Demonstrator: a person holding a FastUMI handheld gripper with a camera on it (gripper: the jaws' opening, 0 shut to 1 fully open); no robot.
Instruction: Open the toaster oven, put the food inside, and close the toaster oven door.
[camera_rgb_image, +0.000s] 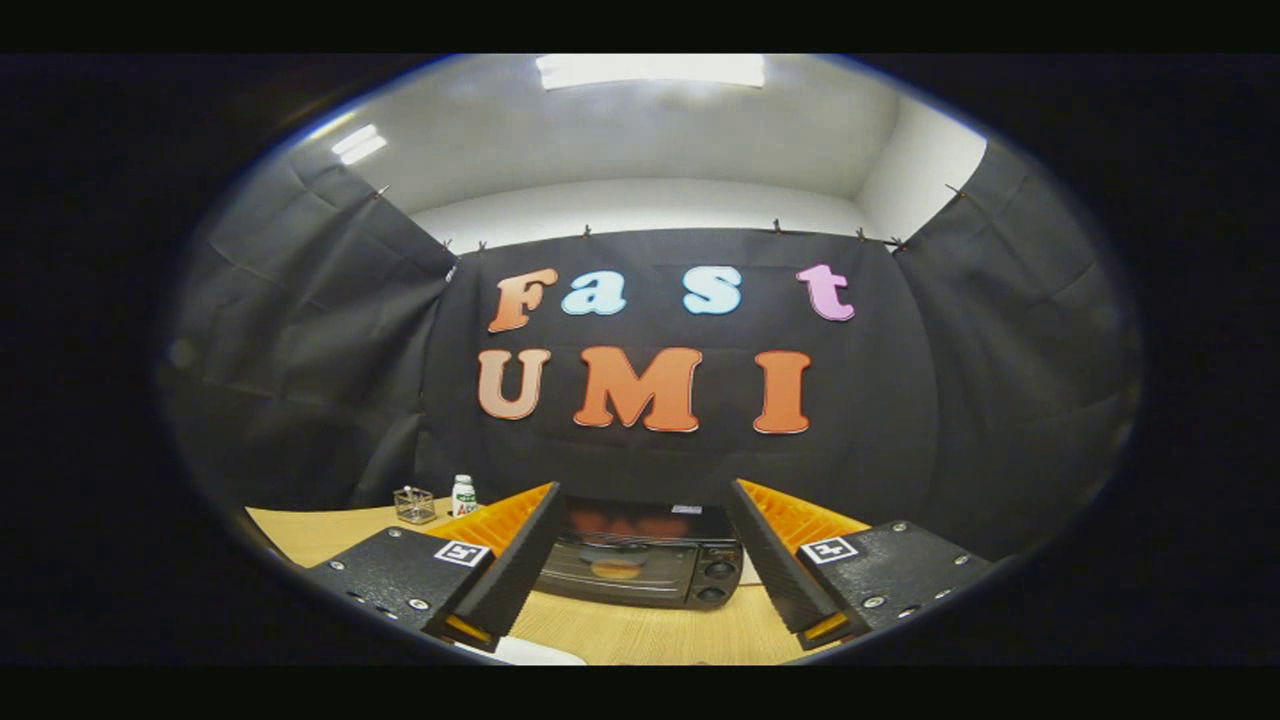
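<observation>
Bright light comes from a ceiling panel (650, 70) at twelve o'clock, blown out to white glare, with a second strip (360, 144) at ten o'clock. The cloth walls stay dim. Fisheye bending curves everything near the rim, where the picture darkens and softens; the toaster oven (640, 565) glass shows faint reflections.

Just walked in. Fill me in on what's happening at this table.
A person is holding a two-finger gripper aimed at a toaster oven on a wooden table. The fingers are spread wide and grip nothing; the oven sits beyond them, framed in the gap. Its door looks closed, with something pale and round visible through the glass. Off to the side, beyond the left finger, stand a small wire holder and a white bottle. The oven has not been touched yet.
</observation>
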